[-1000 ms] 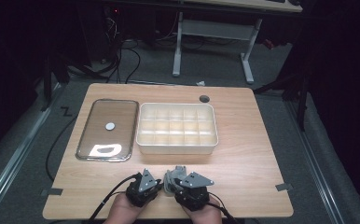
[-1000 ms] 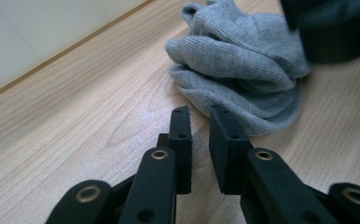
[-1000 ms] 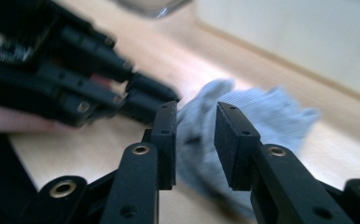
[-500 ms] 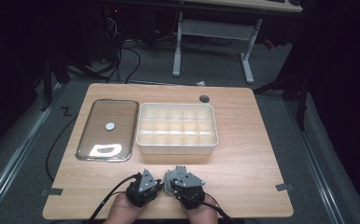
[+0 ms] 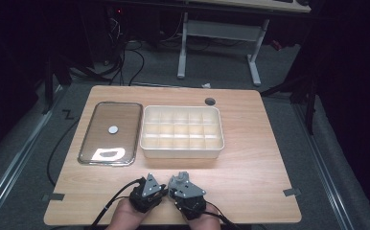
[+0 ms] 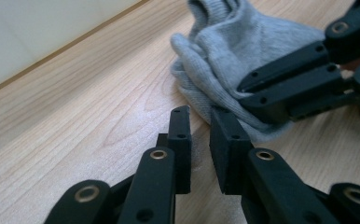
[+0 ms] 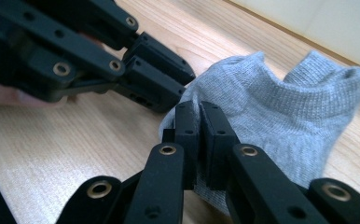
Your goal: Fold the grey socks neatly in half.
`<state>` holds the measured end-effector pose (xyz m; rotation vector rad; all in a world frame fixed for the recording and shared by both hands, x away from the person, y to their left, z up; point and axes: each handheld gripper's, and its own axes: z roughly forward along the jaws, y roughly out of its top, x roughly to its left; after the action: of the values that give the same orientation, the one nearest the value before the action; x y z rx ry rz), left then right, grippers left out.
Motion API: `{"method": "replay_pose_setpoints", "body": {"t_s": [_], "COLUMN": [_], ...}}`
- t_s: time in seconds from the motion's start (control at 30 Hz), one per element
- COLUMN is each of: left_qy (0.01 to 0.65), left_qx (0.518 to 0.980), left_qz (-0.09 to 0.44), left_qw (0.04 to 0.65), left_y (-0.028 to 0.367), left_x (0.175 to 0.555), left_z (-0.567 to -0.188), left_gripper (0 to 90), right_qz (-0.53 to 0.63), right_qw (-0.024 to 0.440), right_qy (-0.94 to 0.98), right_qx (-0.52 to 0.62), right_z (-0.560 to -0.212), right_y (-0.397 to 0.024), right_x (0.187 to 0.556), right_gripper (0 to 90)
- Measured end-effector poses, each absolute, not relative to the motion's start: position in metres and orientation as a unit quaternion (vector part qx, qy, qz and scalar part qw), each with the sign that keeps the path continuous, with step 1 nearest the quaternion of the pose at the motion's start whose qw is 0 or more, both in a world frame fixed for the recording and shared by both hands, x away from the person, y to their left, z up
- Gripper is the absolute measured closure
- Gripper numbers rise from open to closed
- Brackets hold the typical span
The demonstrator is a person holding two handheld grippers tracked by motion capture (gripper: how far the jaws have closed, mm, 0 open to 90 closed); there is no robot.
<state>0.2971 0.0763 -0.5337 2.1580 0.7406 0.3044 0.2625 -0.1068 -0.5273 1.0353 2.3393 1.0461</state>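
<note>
1. Just ahead of the left gripper (image 6: 200, 135) lies a grey sock (image 6: 234, 56), crumpled on the wooden table (image 6: 75, 121); the jaws stand a little apart with nothing between them.
2. Pinched in the right gripper (image 7: 200, 122) is the near edge of that sock (image 7: 280, 112); its jaws have just been closing and now press on the fabric.
3. Beyond both grippers sits a white divided tray (image 5: 182, 151), with a clear lid (image 5: 110, 133) to its left.
</note>
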Motion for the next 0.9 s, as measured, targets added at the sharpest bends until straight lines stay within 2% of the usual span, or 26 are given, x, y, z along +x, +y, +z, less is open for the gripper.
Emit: {"method": "replay_pose_setpoints", "body": {"t_s": [0.13, 0.2, 0.33, 0.47, 0.63, 0.77, 0.9], "left_qy": [0.307, 0.31, 0.281, 0.265, 0.298, 0.294, 0.29], "left_qx": [0.838, 0.822, 0.812, 0.824, 0.838, 0.841, 0.841], "left_qz": [0.141, 0.147, 0.141, 0.124, 0.115, 0.119, 0.125], "left_qw": [0.428, 0.454, 0.492, 0.485, 0.443, 0.438, 0.44], "left_y": [0.085, 0.091, 0.092, 0.085, 0.088, 0.089, 0.089], "left_x": [0.298, 0.296, 0.285, 0.283, 0.3, 0.303, 0.302], "left_z": [-0.527, -0.517, -0.502, -0.508, -0.527, -0.531, -0.532], "left_gripper": [79.9, 84.0, 86.4, 87.2, 89.1, 90.0, 90.0], "right_qz": [0.375, 0.38, 0.382, 0.387, 0.39, 0.392, 0.428], "right_qw": [0.181, 0.171, 0.164, 0.164, 0.162, 0.154, 0.179], "right_qy": [0.832, 0.835, 0.838, 0.84, 0.84, 0.842, 0.818], "right_qx": [0.366, 0.36, 0.353, 0.343, 0.34, 0.337, 0.341], "right_z": [-0.528, -0.528, -0.528, -0.529, -0.529, -0.528, -0.507], "right_y": [-0.106, -0.104, -0.099, -0.09, -0.088, -0.089, -0.102], "right_x": [0.261, 0.261, 0.26, 0.259, 0.258, 0.259, 0.255], "right_gripper": [86.8, 86.8, 86.8, 86.7, 86.3, 81.8, 80.5]}}
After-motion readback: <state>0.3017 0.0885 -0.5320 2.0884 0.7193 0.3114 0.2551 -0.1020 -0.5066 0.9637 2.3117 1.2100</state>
